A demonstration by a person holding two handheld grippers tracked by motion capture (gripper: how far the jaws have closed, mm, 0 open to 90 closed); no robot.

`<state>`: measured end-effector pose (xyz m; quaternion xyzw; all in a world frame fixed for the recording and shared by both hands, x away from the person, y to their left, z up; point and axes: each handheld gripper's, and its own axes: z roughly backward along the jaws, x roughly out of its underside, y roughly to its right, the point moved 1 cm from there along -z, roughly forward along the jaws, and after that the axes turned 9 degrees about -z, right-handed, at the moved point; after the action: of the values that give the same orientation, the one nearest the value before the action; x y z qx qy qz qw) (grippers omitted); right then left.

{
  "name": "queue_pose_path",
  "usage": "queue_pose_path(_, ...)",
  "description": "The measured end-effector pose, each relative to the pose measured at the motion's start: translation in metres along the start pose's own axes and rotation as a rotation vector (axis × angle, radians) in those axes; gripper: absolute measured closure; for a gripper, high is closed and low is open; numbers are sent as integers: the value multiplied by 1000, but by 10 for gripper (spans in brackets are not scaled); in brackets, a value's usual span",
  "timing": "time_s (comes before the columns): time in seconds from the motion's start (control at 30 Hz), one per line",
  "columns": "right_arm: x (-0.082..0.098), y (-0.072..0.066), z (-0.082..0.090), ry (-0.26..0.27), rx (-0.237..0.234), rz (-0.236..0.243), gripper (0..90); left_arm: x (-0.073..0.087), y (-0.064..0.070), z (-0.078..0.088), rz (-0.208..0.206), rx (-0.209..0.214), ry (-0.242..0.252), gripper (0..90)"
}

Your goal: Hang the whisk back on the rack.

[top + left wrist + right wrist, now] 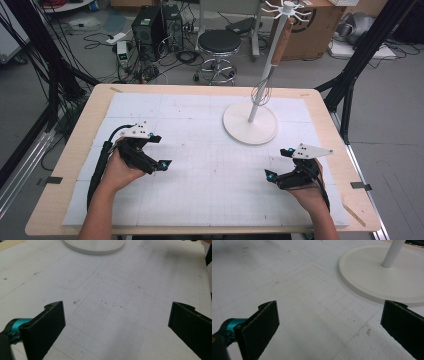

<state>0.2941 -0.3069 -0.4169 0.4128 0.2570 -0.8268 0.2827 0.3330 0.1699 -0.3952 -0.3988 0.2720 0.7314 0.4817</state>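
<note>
White gridded mat (200,165) spread over the wooden table (75,150), likely as a placement guide. Beyond both sets of jaws, a white stand (250,122) with a round base, carrying a wire whisk (272,60) with a cork-coloured handle hung from a top hook, presumably the thing to be handled. Left gripper (115,320) spread wide, holding nothing, bare mat between its jaws. Right gripper (329,320) likewise released and empty, stand base just ahead of its far jaw.
</note>
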Motion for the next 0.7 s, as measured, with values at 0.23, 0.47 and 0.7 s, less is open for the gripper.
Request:
queue_pose_path(0.23, 1, 1, 2, 10, -2, -9, 4, 1, 0, -2, 0, -2, -6, 16)
queue_pose_path(0.47, 0, 0, -1, 3, -1, 0, 4, 2, 0, 0, -1, 1, -1, 16)
queue_pose_path(0.7, 0, 0, -1, 3, 0, 2, 4, 4, 0, 0, 10, 1, 2, 16)
